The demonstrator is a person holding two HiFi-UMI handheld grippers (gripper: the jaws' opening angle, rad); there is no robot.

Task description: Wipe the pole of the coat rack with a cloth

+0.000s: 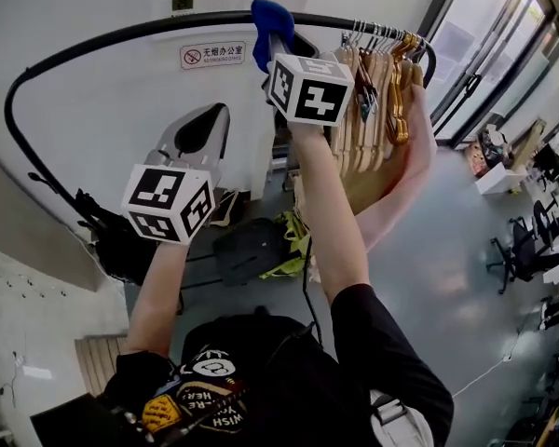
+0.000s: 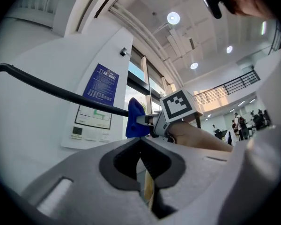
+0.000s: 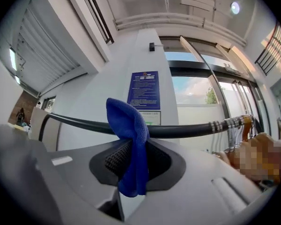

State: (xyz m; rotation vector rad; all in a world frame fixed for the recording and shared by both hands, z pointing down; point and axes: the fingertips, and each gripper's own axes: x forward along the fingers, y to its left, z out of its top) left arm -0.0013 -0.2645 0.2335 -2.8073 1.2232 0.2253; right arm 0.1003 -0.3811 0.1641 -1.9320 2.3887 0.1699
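Observation:
The coat rack's black pole (image 1: 121, 33) arcs across the top of the head view, and shows too as the pole (image 2: 61, 93) and the pole (image 3: 187, 130) in the gripper views. A blue cloth (image 1: 270, 19) is draped over it. My right gripper (image 1: 278, 43) is raised to the pole and shut on the cloth (image 3: 131, 139), pressing it against the bar. The left gripper view shows the cloth (image 2: 135, 121) with the right gripper (image 2: 147, 121) behind it. My left gripper (image 1: 214, 115) hangs lower left, below the pole, shut with nothing in it (image 2: 140, 142).
Wooden hangers (image 1: 377, 101) crowd the pole's right end, with a person's hand (image 1: 417, 110) against them. A white wall with a sign (image 1: 212, 55) stands right behind the rack. A black bag (image 1: 252, 250) lies on the floor below. Office chairs (image 1: 531, 240) stand far right.

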